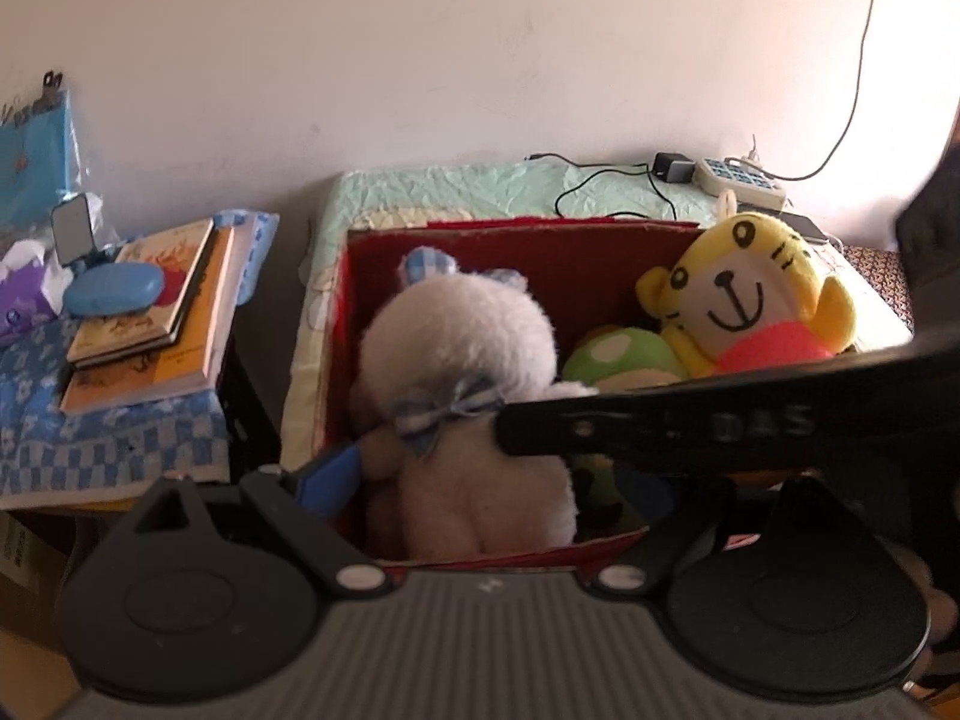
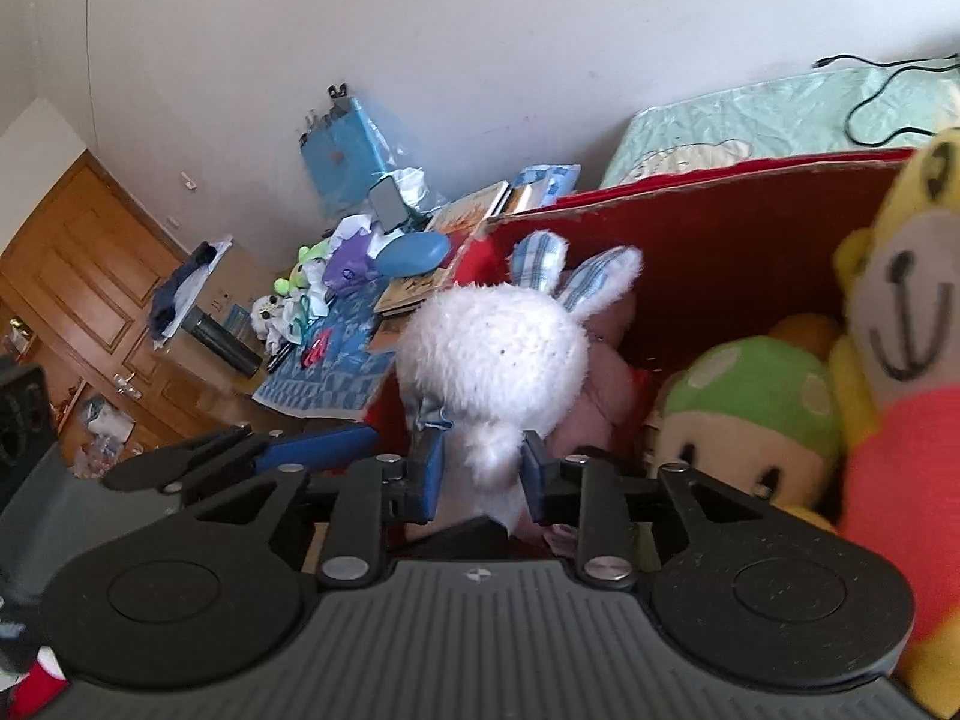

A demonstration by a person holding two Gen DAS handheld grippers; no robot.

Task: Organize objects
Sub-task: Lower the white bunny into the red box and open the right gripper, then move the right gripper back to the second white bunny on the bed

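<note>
The right gripper (image 2: pixel 480 468) has its blue fingers (image 2: pixel 423 474) clamped on the body of the white plush rabbit (image 2: pixel 498 354), which sits upright in the red box (image 2: pixel 750 228). The left gripper (image 1: pixel 480 450) stands wide apart at the box, holding nothing that shows. Inside the box beside the rabbit lie a green mushroom toy (image 2: pixel 750 414) and a yellow tiger toy (image 1: pixel 756 294).

Books (image 1: pixel 150 324) stacked on a blue checked cloth (image 1: pixel 114 450); a power strip (image 1: pixel 741 180), perhaps plugged in.
</note>
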